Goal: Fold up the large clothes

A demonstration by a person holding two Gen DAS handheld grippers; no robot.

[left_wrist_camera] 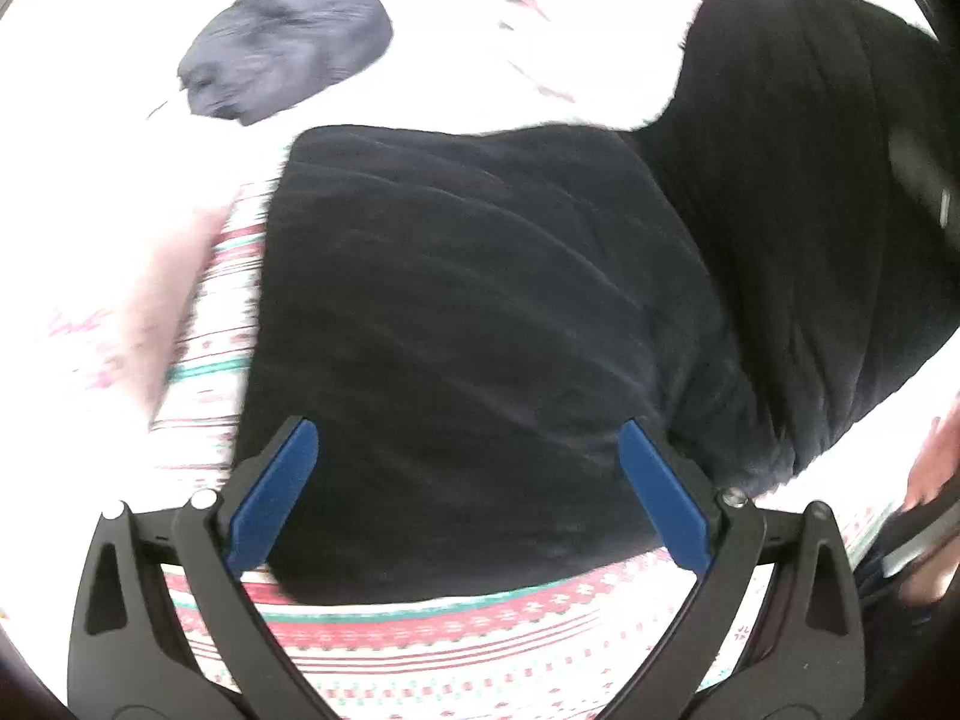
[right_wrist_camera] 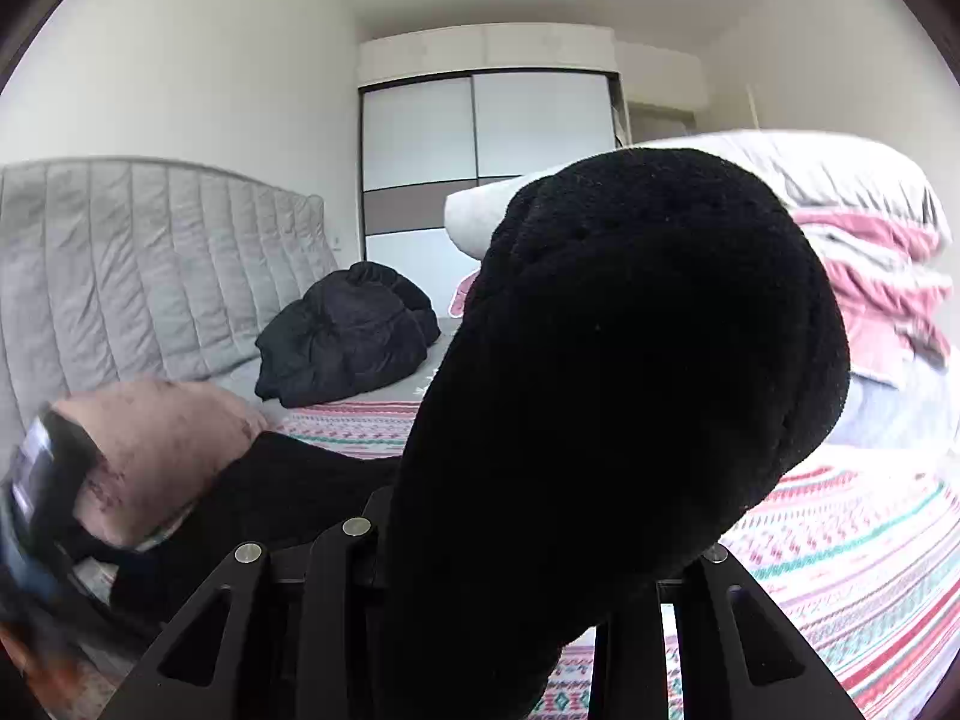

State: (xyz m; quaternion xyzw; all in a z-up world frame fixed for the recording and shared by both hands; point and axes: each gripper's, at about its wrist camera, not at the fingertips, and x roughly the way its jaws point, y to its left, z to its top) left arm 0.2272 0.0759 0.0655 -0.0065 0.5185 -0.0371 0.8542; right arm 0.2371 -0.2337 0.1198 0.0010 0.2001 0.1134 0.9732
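Left wrist view: we count one left gripper (left_wrist_camera: 468, 492), its two blue fingers (left_wrist_camera: 273, 495) standing wide apart with nothing between them; beneath it lies one black garment (left_wrist_camera: 468, 312), folded to a thick pad on the patterned bedspread (left_wrist_camera: 456, 630); a further length of the same black cloth rises toward the upper right; one separate dark bundle (left_wrist_camera: 288, 36) sits well apart at the upper left; part of one hand (left_wrist_camera: 936, 480) shows at the right edge; the picture is blurred and the background overexposed.

Right wrist view: we count one right gripper (right_wrist_camera: 510, 570), its fingertips buried under the black garment (right_wrist_camera: 630, 390), which bulges up from between the jaws and fills the centre; we read the jaws as clamped on that cloth, though the pads themselves are hidden; one dark bundle (right_wrist_camera: 348, 336) lies near the one grey headboard (right_wrist_camera: 150, 264); one pink cushion (right_wrist_camera: 162, 444) at left; one stack of folded bedding (right_wrist_camera: 858, 252) at right; one wardrobe (right_wrist_camera: 486, 156) with two sliding doors behind.
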